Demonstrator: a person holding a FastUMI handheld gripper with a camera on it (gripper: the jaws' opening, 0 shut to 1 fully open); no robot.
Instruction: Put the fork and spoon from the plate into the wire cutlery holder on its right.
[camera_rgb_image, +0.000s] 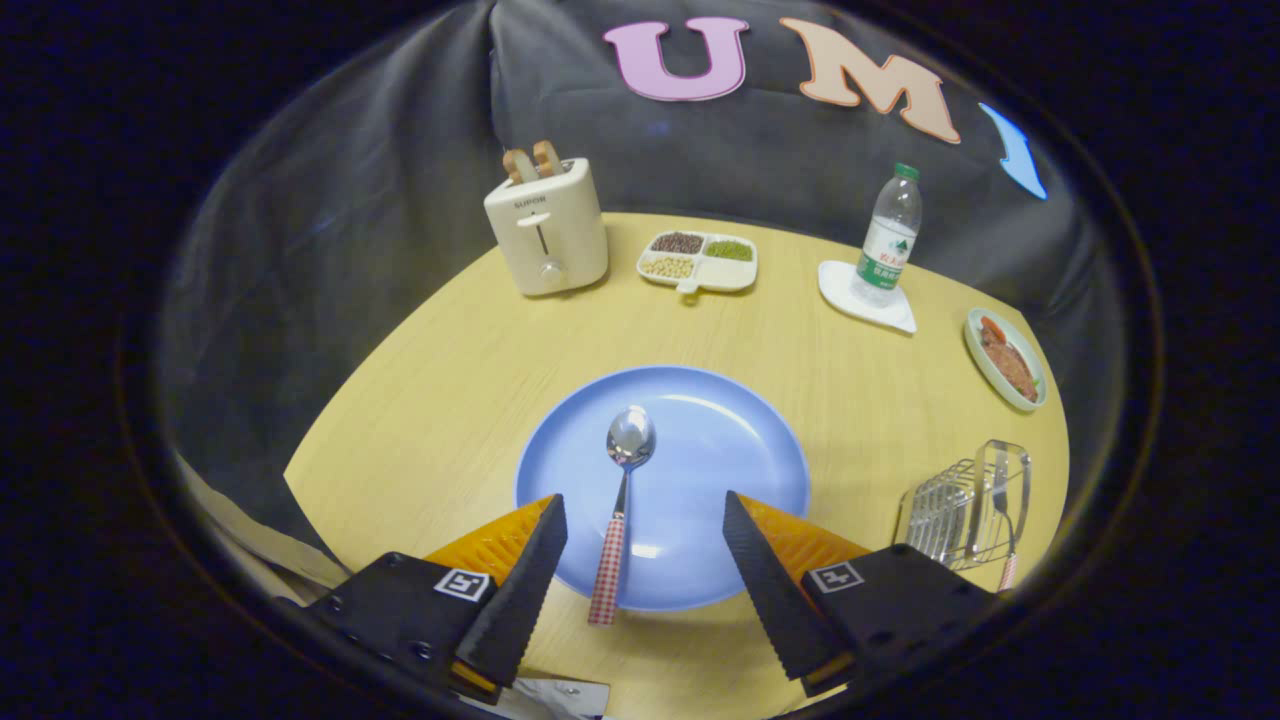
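Note:
A spoon with a red-checked handle lies on the blue plate, bowl pointing away from me, handle end over the plate's near rim. My gripper hangs above the plate's near edge, open, and the spoon's handle lies between its two fingers without touching either. To the right of the plate stands the wire cutlery holder. A fork with a red-checked handle rests in it, tines up.
At the table's back stand a cream toaster with bread in it, a divided dish of beans, and a water bottle on a white coaster. A small plate of food sits at the far right edge.

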